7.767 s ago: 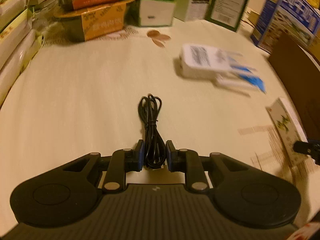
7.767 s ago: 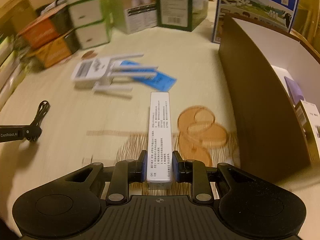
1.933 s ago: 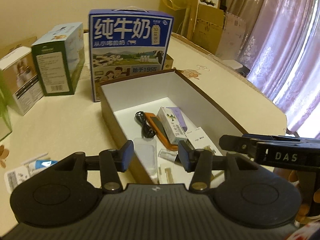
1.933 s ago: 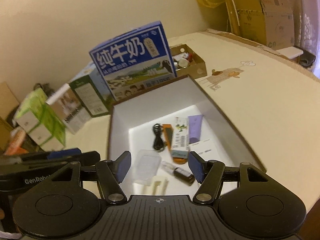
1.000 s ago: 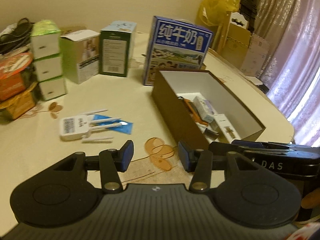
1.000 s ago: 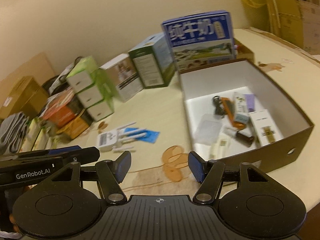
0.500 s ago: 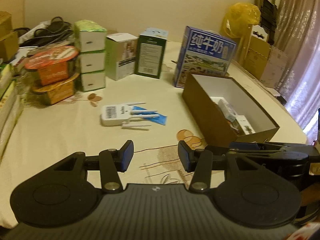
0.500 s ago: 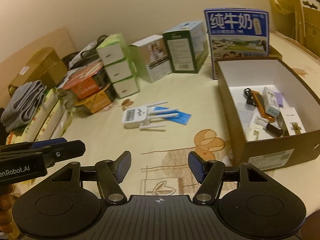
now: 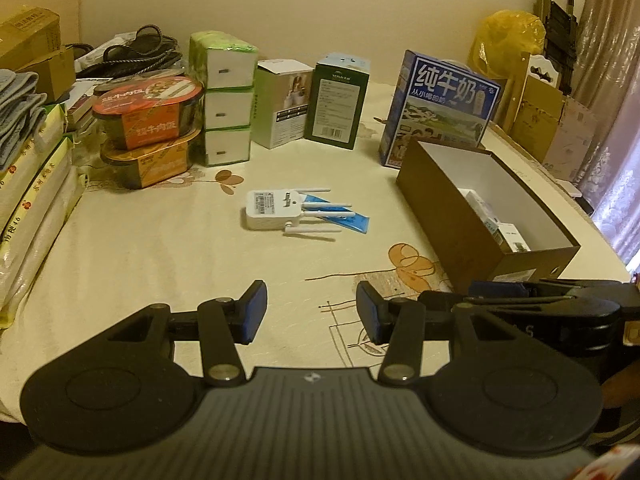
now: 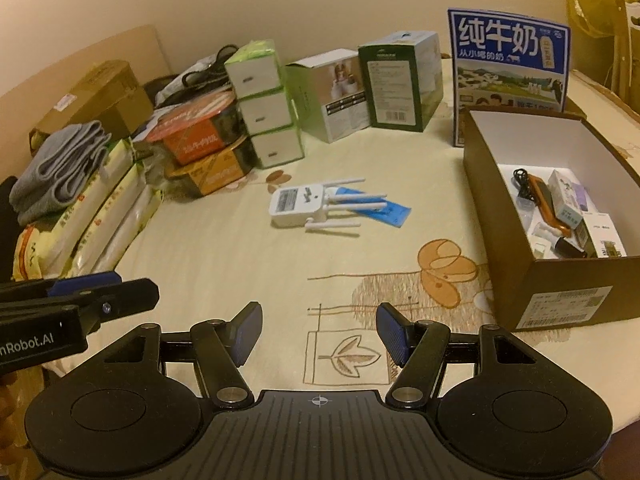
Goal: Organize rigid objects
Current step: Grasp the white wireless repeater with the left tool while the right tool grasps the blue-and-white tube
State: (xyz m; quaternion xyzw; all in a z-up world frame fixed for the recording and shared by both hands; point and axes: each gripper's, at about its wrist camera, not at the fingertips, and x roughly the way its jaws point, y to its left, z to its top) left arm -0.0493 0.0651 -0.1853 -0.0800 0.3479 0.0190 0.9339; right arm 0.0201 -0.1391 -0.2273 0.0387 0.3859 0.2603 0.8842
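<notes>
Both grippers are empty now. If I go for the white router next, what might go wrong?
The router lies with its thin antennas spread over a blue packet; a pinch there could bend one or drag the packet. The brown box is already crowded at its near end.

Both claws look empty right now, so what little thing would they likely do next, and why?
Probably reach a gripper toward the white router with antennas. It lies loose mid-table on a blue packet, while the brown box already holds small items. The left gripper and right gripper are both open and empty.
</notes>
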